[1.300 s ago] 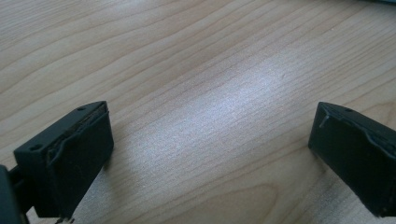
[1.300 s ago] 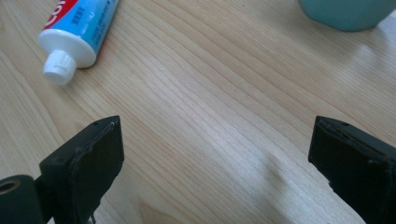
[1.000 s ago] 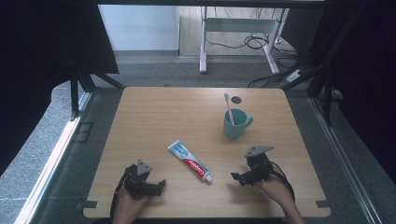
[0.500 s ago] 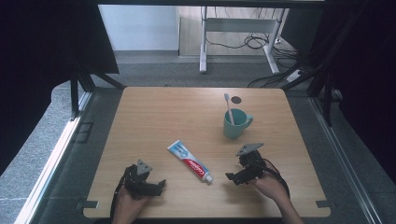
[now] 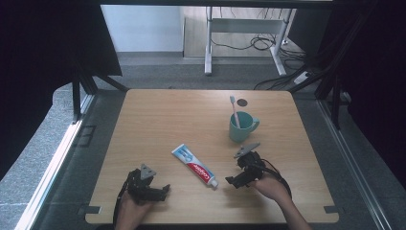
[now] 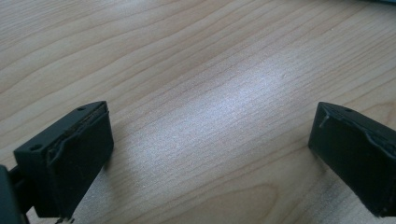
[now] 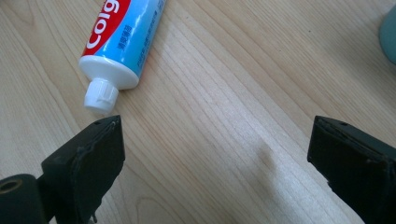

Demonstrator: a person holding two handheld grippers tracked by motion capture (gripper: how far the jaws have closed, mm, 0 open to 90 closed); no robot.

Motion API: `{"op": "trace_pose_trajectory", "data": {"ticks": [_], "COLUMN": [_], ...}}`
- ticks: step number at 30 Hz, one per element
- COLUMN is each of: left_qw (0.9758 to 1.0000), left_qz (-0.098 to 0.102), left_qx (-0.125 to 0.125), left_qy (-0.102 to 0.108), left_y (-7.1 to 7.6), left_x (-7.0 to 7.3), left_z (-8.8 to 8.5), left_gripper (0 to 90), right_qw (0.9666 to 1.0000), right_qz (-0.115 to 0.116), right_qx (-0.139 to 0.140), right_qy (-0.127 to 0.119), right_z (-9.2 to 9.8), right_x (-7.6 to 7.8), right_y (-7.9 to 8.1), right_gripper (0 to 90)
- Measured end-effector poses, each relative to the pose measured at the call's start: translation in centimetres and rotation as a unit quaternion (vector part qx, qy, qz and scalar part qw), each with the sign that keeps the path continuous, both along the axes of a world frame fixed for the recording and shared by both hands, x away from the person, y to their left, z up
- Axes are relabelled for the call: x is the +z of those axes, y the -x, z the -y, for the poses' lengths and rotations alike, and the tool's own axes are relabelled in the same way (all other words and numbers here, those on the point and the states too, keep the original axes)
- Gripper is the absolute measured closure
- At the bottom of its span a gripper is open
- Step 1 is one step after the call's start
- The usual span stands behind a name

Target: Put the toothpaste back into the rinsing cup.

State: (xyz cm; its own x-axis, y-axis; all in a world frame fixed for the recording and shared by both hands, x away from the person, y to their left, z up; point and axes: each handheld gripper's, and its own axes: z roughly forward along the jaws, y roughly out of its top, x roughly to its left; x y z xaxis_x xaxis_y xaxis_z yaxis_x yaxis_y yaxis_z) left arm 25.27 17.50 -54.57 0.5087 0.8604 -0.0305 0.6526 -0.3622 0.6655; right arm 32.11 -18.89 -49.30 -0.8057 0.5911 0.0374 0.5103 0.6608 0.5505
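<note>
A red, white and blue toothpaste tube lies flat on the wooden table, its white cap pointing toward the near right. My right gripper is open just right of the cap, jaws wide with bare wood between them. A teal mug holding a pink toothbrush stands behind it. My left gripper rests open near the front left edge, over bare wood.
A small dark round hole marks the table near its far edge. Table legs and cables lie on the floor beyond. Dark curtains hang on both sides.
My right gripper has moved left toward the toothpaste tube's cap. The left gripper has stayed in place.
</note>
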Motion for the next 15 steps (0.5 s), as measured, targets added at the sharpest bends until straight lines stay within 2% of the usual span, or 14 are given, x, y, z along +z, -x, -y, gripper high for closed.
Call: {"op": "trace_pose_trajectory", "data": {"ticks": [15], "left_qw": [1.0000], "left_qz": [0.000], "left_qx": [0.000], "left_qy": [0.000], "left_y": [0.0], "left_x": [0.0], "left_z": [0.0], "left_gripper": [0.0], "right_qw": [0.9995], "right_qz": [-0.019], "right_qx": [0.017], "right_qy": [0.021], "right_z": [-1.7], "right_x": [0.1], "right_y": [-0.4], "right_gripper": [4.5]}}
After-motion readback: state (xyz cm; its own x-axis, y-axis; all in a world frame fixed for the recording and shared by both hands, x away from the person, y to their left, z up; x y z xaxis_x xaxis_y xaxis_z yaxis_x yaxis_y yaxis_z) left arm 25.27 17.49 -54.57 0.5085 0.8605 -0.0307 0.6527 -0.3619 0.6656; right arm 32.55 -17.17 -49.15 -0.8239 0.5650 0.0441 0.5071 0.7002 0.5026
